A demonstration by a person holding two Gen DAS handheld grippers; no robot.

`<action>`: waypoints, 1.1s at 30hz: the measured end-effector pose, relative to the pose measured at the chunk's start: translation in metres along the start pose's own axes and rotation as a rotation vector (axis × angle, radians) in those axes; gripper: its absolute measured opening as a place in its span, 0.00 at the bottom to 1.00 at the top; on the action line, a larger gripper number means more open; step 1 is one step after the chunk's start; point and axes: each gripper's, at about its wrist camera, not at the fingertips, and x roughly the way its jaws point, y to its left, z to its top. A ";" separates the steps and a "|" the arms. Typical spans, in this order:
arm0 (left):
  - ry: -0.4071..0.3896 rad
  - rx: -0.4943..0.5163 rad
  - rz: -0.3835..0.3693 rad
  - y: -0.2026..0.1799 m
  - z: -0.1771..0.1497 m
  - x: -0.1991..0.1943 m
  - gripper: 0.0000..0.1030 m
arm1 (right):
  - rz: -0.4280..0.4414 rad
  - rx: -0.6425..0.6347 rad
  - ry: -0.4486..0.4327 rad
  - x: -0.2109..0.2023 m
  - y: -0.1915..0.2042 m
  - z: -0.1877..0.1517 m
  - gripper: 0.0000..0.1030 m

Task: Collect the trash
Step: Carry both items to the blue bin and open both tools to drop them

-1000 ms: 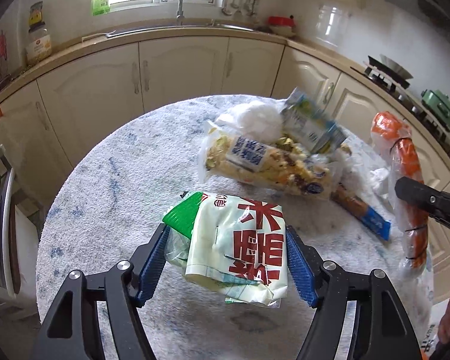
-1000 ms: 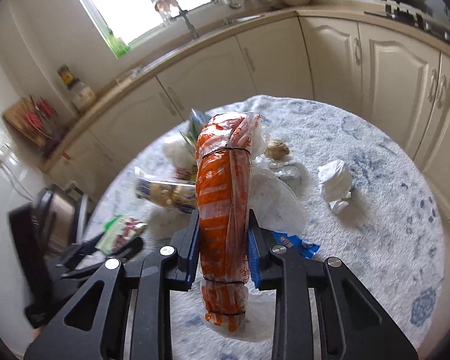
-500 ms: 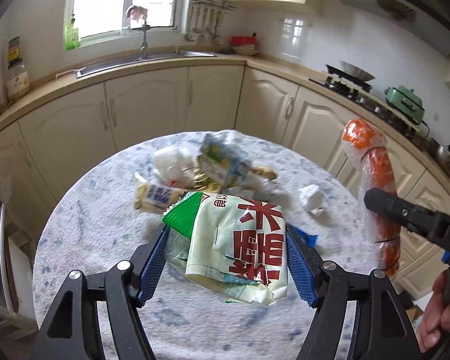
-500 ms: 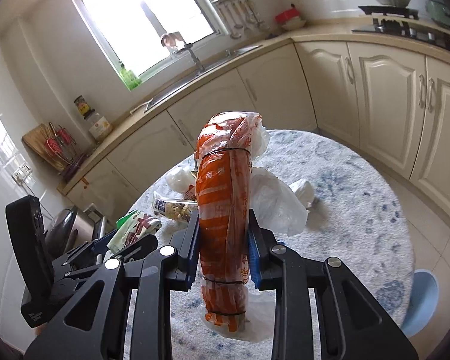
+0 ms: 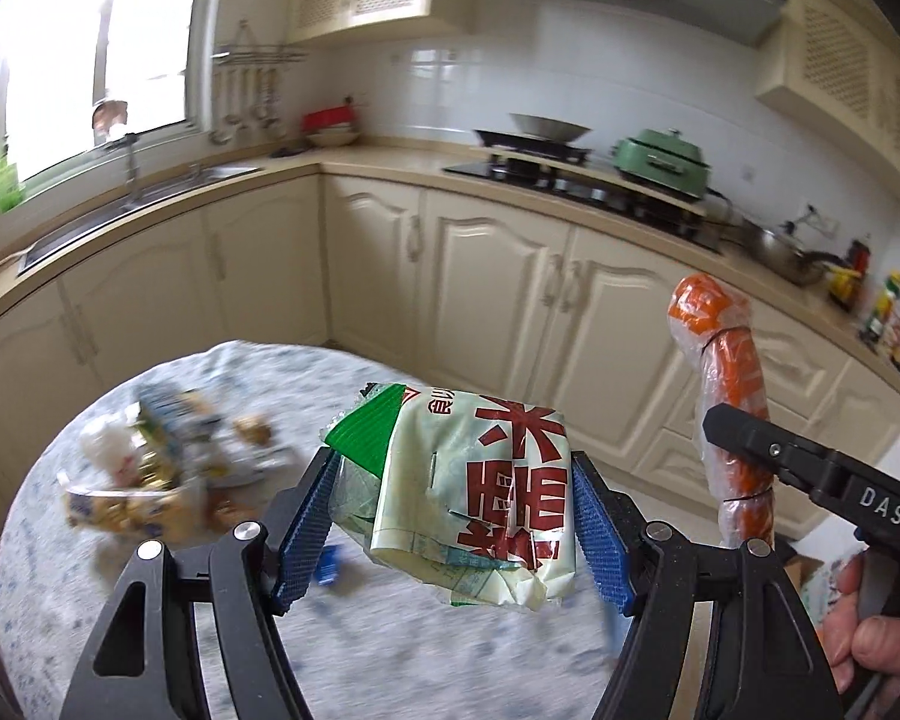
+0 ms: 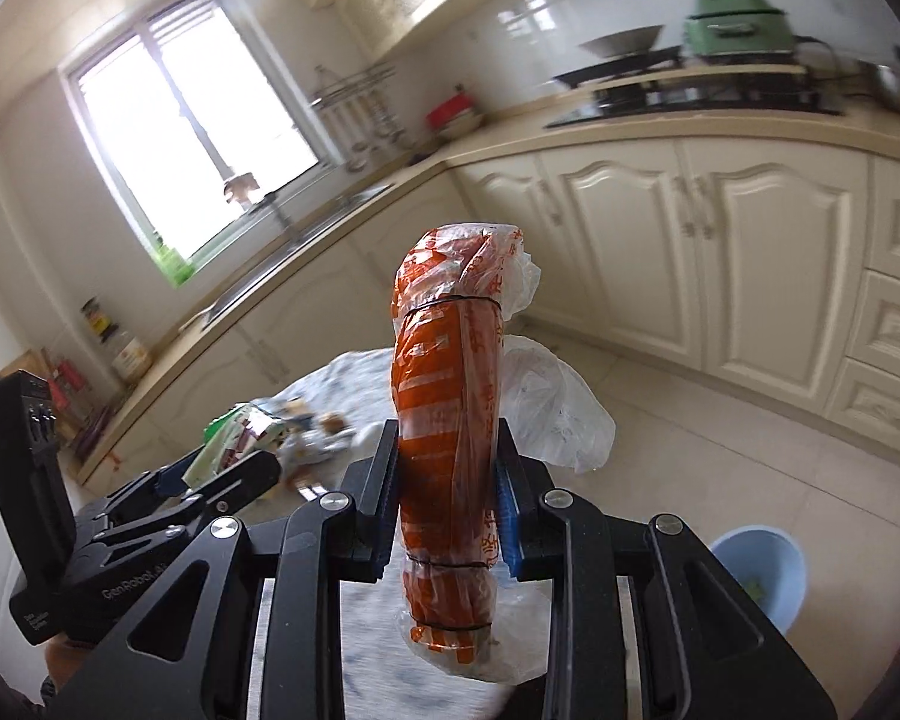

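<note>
Your left gripper [image 5: 453,504] points slightly downward, its blue pads [image 5: 306,525] pressed on a wide packet. Your right gripper [image 6: 447,510], just to its right, is clamped narrowly on a roll, your right hand [image 5: 870,642] around its handle.

Floor [image 6: 720,414] before cabinets [image 6: 768,252] open; trash pile [image 5: 150,474] crowds table's [image 5: 78,570] left.

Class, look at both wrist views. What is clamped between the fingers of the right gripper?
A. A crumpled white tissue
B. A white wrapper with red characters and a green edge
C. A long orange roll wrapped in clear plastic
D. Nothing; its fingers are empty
C: in the right wrist view the right gripper is shut on the long orange roll, which stands upright between its blue pads.
</note>
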 end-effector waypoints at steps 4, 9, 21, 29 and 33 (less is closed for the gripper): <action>0.025 0.060 -0.081 -0.052 0.007 0.025 0.67 | -0.098 0.060 -0.038 -0.029 -0.056 0.003 0.26; 0.093 0.106 -0.202 -0.111 0.012 0.069 0.67 | -0.216 0.136 -0.032 -0.050 -0.128 -0.006 0.26; 0.370 0.197 -0.331 -0.198 -0.018 0.210 0.67 | -0.357 0.359 0.122 -0.014 -0.274 -0.062 0.26; 0.533 0.235 -0.322 -0.248 -0.006 0.319 0.71 | -0.367 0.448 0.198 0.021 -0.321 -0.086 0.29; 0.544 0.242 -0.277 -0.260 -0.001 0.340 0.81 | -0.375 0.490 0.212 0.027 -0.332 -0.095 0.50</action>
